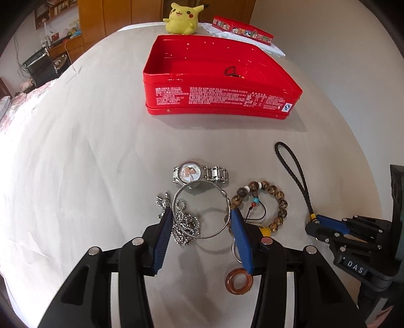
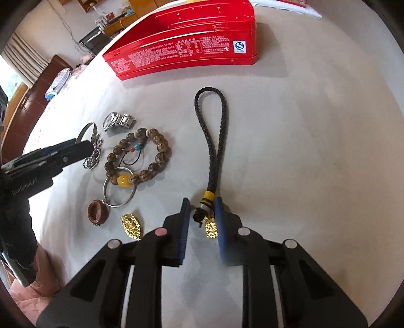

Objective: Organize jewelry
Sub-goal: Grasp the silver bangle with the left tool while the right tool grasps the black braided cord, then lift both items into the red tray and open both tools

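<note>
Pale tablecloth (image 1: pixel 88 151) lies open between jewelry and red tin (image 1: pixel 217 101).

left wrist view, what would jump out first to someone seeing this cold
The open red tin dominates the far middle of the table, with one small dark bead string inside. Behind it sits a yellow Pikachu plush. Nearer, jewelry clusters between the open left claw: a silver watch, a bangle, and a ball chain.

The right claw (image 1: pixel 318 225) body reads "DAS", the left claw (image 2: pixel 87 148) body "GenRobot.AI", the red tin (image 2: pixel 189 40) an "S" mark
</note>
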`<state>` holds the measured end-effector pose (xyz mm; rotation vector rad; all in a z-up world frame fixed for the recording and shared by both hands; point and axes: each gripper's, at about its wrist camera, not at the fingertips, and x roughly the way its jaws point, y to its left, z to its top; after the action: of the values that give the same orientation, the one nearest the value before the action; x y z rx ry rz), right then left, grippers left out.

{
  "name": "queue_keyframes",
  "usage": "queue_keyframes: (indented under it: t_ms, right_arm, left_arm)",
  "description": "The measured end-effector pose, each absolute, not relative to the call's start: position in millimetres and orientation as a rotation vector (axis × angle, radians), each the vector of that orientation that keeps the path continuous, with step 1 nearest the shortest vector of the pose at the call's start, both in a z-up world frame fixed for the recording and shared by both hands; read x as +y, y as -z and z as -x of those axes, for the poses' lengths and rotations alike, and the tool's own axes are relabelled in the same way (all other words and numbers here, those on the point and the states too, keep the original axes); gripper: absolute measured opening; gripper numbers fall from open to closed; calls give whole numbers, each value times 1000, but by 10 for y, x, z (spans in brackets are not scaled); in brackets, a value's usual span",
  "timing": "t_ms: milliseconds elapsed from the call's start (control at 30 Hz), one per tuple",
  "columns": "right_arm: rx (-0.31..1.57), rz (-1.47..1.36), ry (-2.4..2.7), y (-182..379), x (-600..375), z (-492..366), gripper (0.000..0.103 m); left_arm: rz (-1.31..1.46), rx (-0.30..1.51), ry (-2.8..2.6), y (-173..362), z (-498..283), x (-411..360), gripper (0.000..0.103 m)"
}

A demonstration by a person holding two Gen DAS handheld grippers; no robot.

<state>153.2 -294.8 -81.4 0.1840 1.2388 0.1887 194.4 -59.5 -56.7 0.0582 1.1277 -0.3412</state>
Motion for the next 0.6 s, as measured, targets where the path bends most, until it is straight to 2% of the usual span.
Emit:
queue_keyframes:
  t_ms: [167, 267, 600]
  right_arm:
    - [1239, -277, -222, 791, -3057, -1518, 15]
    - [1239, -354, -269, 761, -3110, -1517, 10]
    - [1209, -438, -291, 640, -3222, -1530, 9]
  left_arm:
    - [-59, 1132, 349, 590, -1911, -614, 48]
    - [-54, 1132, 351, 585, -1912, -602, 48]
    - [-47, 1129, 361, 568, -1919, -585, 48]
